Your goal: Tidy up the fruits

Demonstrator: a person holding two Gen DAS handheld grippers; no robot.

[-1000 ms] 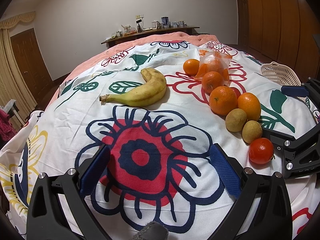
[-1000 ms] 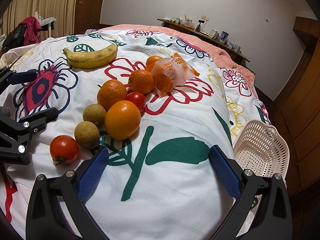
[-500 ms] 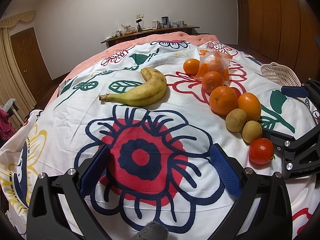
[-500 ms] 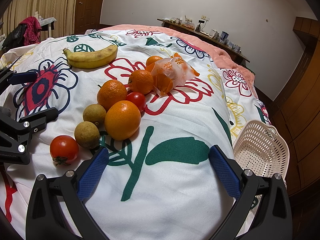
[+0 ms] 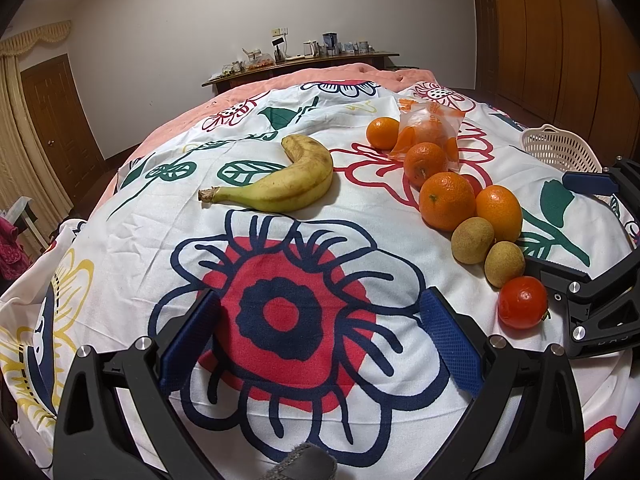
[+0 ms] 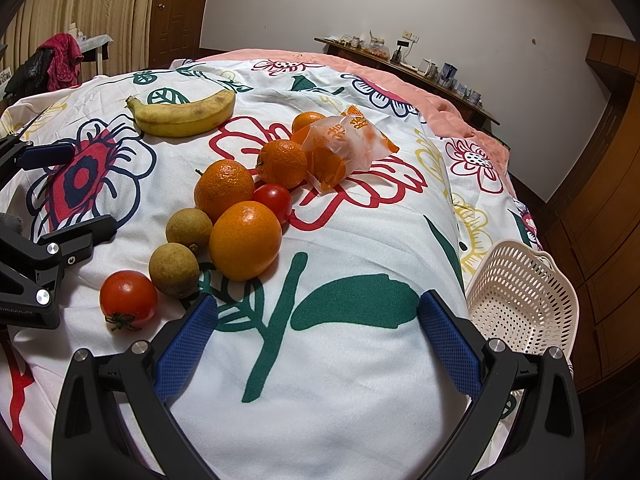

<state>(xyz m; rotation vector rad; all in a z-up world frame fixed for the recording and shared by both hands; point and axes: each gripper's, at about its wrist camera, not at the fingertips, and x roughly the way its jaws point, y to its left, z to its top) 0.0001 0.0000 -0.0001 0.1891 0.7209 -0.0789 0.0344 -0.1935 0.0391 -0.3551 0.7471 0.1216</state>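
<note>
A bed [image 6: 360, 400] fills this wood-panelled room, spread with a flower-printed white sheet. The fruits lie mid-bed: a speckled banana [image 5: 280, 184], glossy oranges [image 6: 245, 240], rough brown longans [image 6: 174, 269], tomatoes [image 6: 128, 300], a crinkly plastic bag [image 6: 344, 148]. A perforated white basket [image 6: 520, 300] sits empty at the bed's edge. Left gripper [image 5: 320, 344] and right gripper [image 6: 316, 340]: jaws wide, holding nothing.

Hidden and cut-off things

The second tomato [image 5: 474, 184] peeks from behind the oranges; shelf items [image 5: 316, 46] are too small to identify.
</note>
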